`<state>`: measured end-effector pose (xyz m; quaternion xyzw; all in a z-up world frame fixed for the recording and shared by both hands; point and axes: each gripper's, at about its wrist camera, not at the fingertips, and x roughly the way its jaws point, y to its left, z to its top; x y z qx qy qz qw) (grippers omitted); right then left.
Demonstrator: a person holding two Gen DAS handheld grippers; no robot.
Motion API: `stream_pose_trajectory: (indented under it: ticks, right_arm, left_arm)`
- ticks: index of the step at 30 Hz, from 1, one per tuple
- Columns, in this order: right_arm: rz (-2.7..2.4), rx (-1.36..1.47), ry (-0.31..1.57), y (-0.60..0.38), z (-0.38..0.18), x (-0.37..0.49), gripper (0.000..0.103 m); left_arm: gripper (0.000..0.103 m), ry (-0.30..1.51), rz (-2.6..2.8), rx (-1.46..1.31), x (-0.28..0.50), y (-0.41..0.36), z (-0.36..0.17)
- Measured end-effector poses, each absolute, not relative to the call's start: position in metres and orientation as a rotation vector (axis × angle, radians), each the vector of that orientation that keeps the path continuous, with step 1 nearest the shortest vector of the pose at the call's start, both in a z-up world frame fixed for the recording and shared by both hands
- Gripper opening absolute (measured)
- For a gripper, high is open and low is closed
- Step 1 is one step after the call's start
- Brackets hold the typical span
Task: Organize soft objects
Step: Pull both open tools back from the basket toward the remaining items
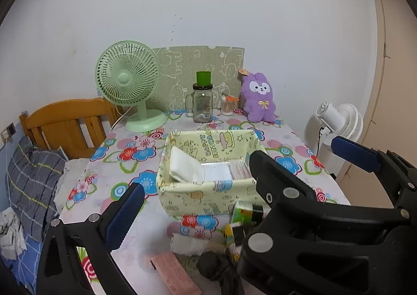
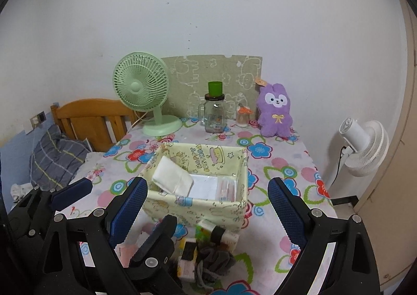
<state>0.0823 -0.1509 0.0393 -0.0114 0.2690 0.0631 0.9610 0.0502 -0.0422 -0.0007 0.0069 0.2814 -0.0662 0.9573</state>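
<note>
Flowered tabletop (image 2: 284, 164) carries yellow fabric bin (image 2: 198, 206), green fan (image 2: 161, 125), glass jar (image 2: 214, 115), purple plush (image 2: 275, 112), small clutter pile (image 2: 206, 253) near front.

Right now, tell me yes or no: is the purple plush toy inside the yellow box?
No, the purple plush toy sits upright on the table near the wall, well behind the yellow box.

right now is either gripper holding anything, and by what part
Nothing is held. The left gripper and the right gripper are both open with nothing between their fingers, hovering above the table near the yellow fabric box.
</note>
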Motion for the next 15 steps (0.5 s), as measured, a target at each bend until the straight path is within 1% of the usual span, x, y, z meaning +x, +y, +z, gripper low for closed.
stream_pose_trajectory:
  ticks: [15]
  right_arm:
    - [0.097,0.002,0.535,-0.15,0.013,0.051,0.095]
  left_arm:
    - [0.103,0.593,-0.133,0.012,0.022,-0.04,-0.028]
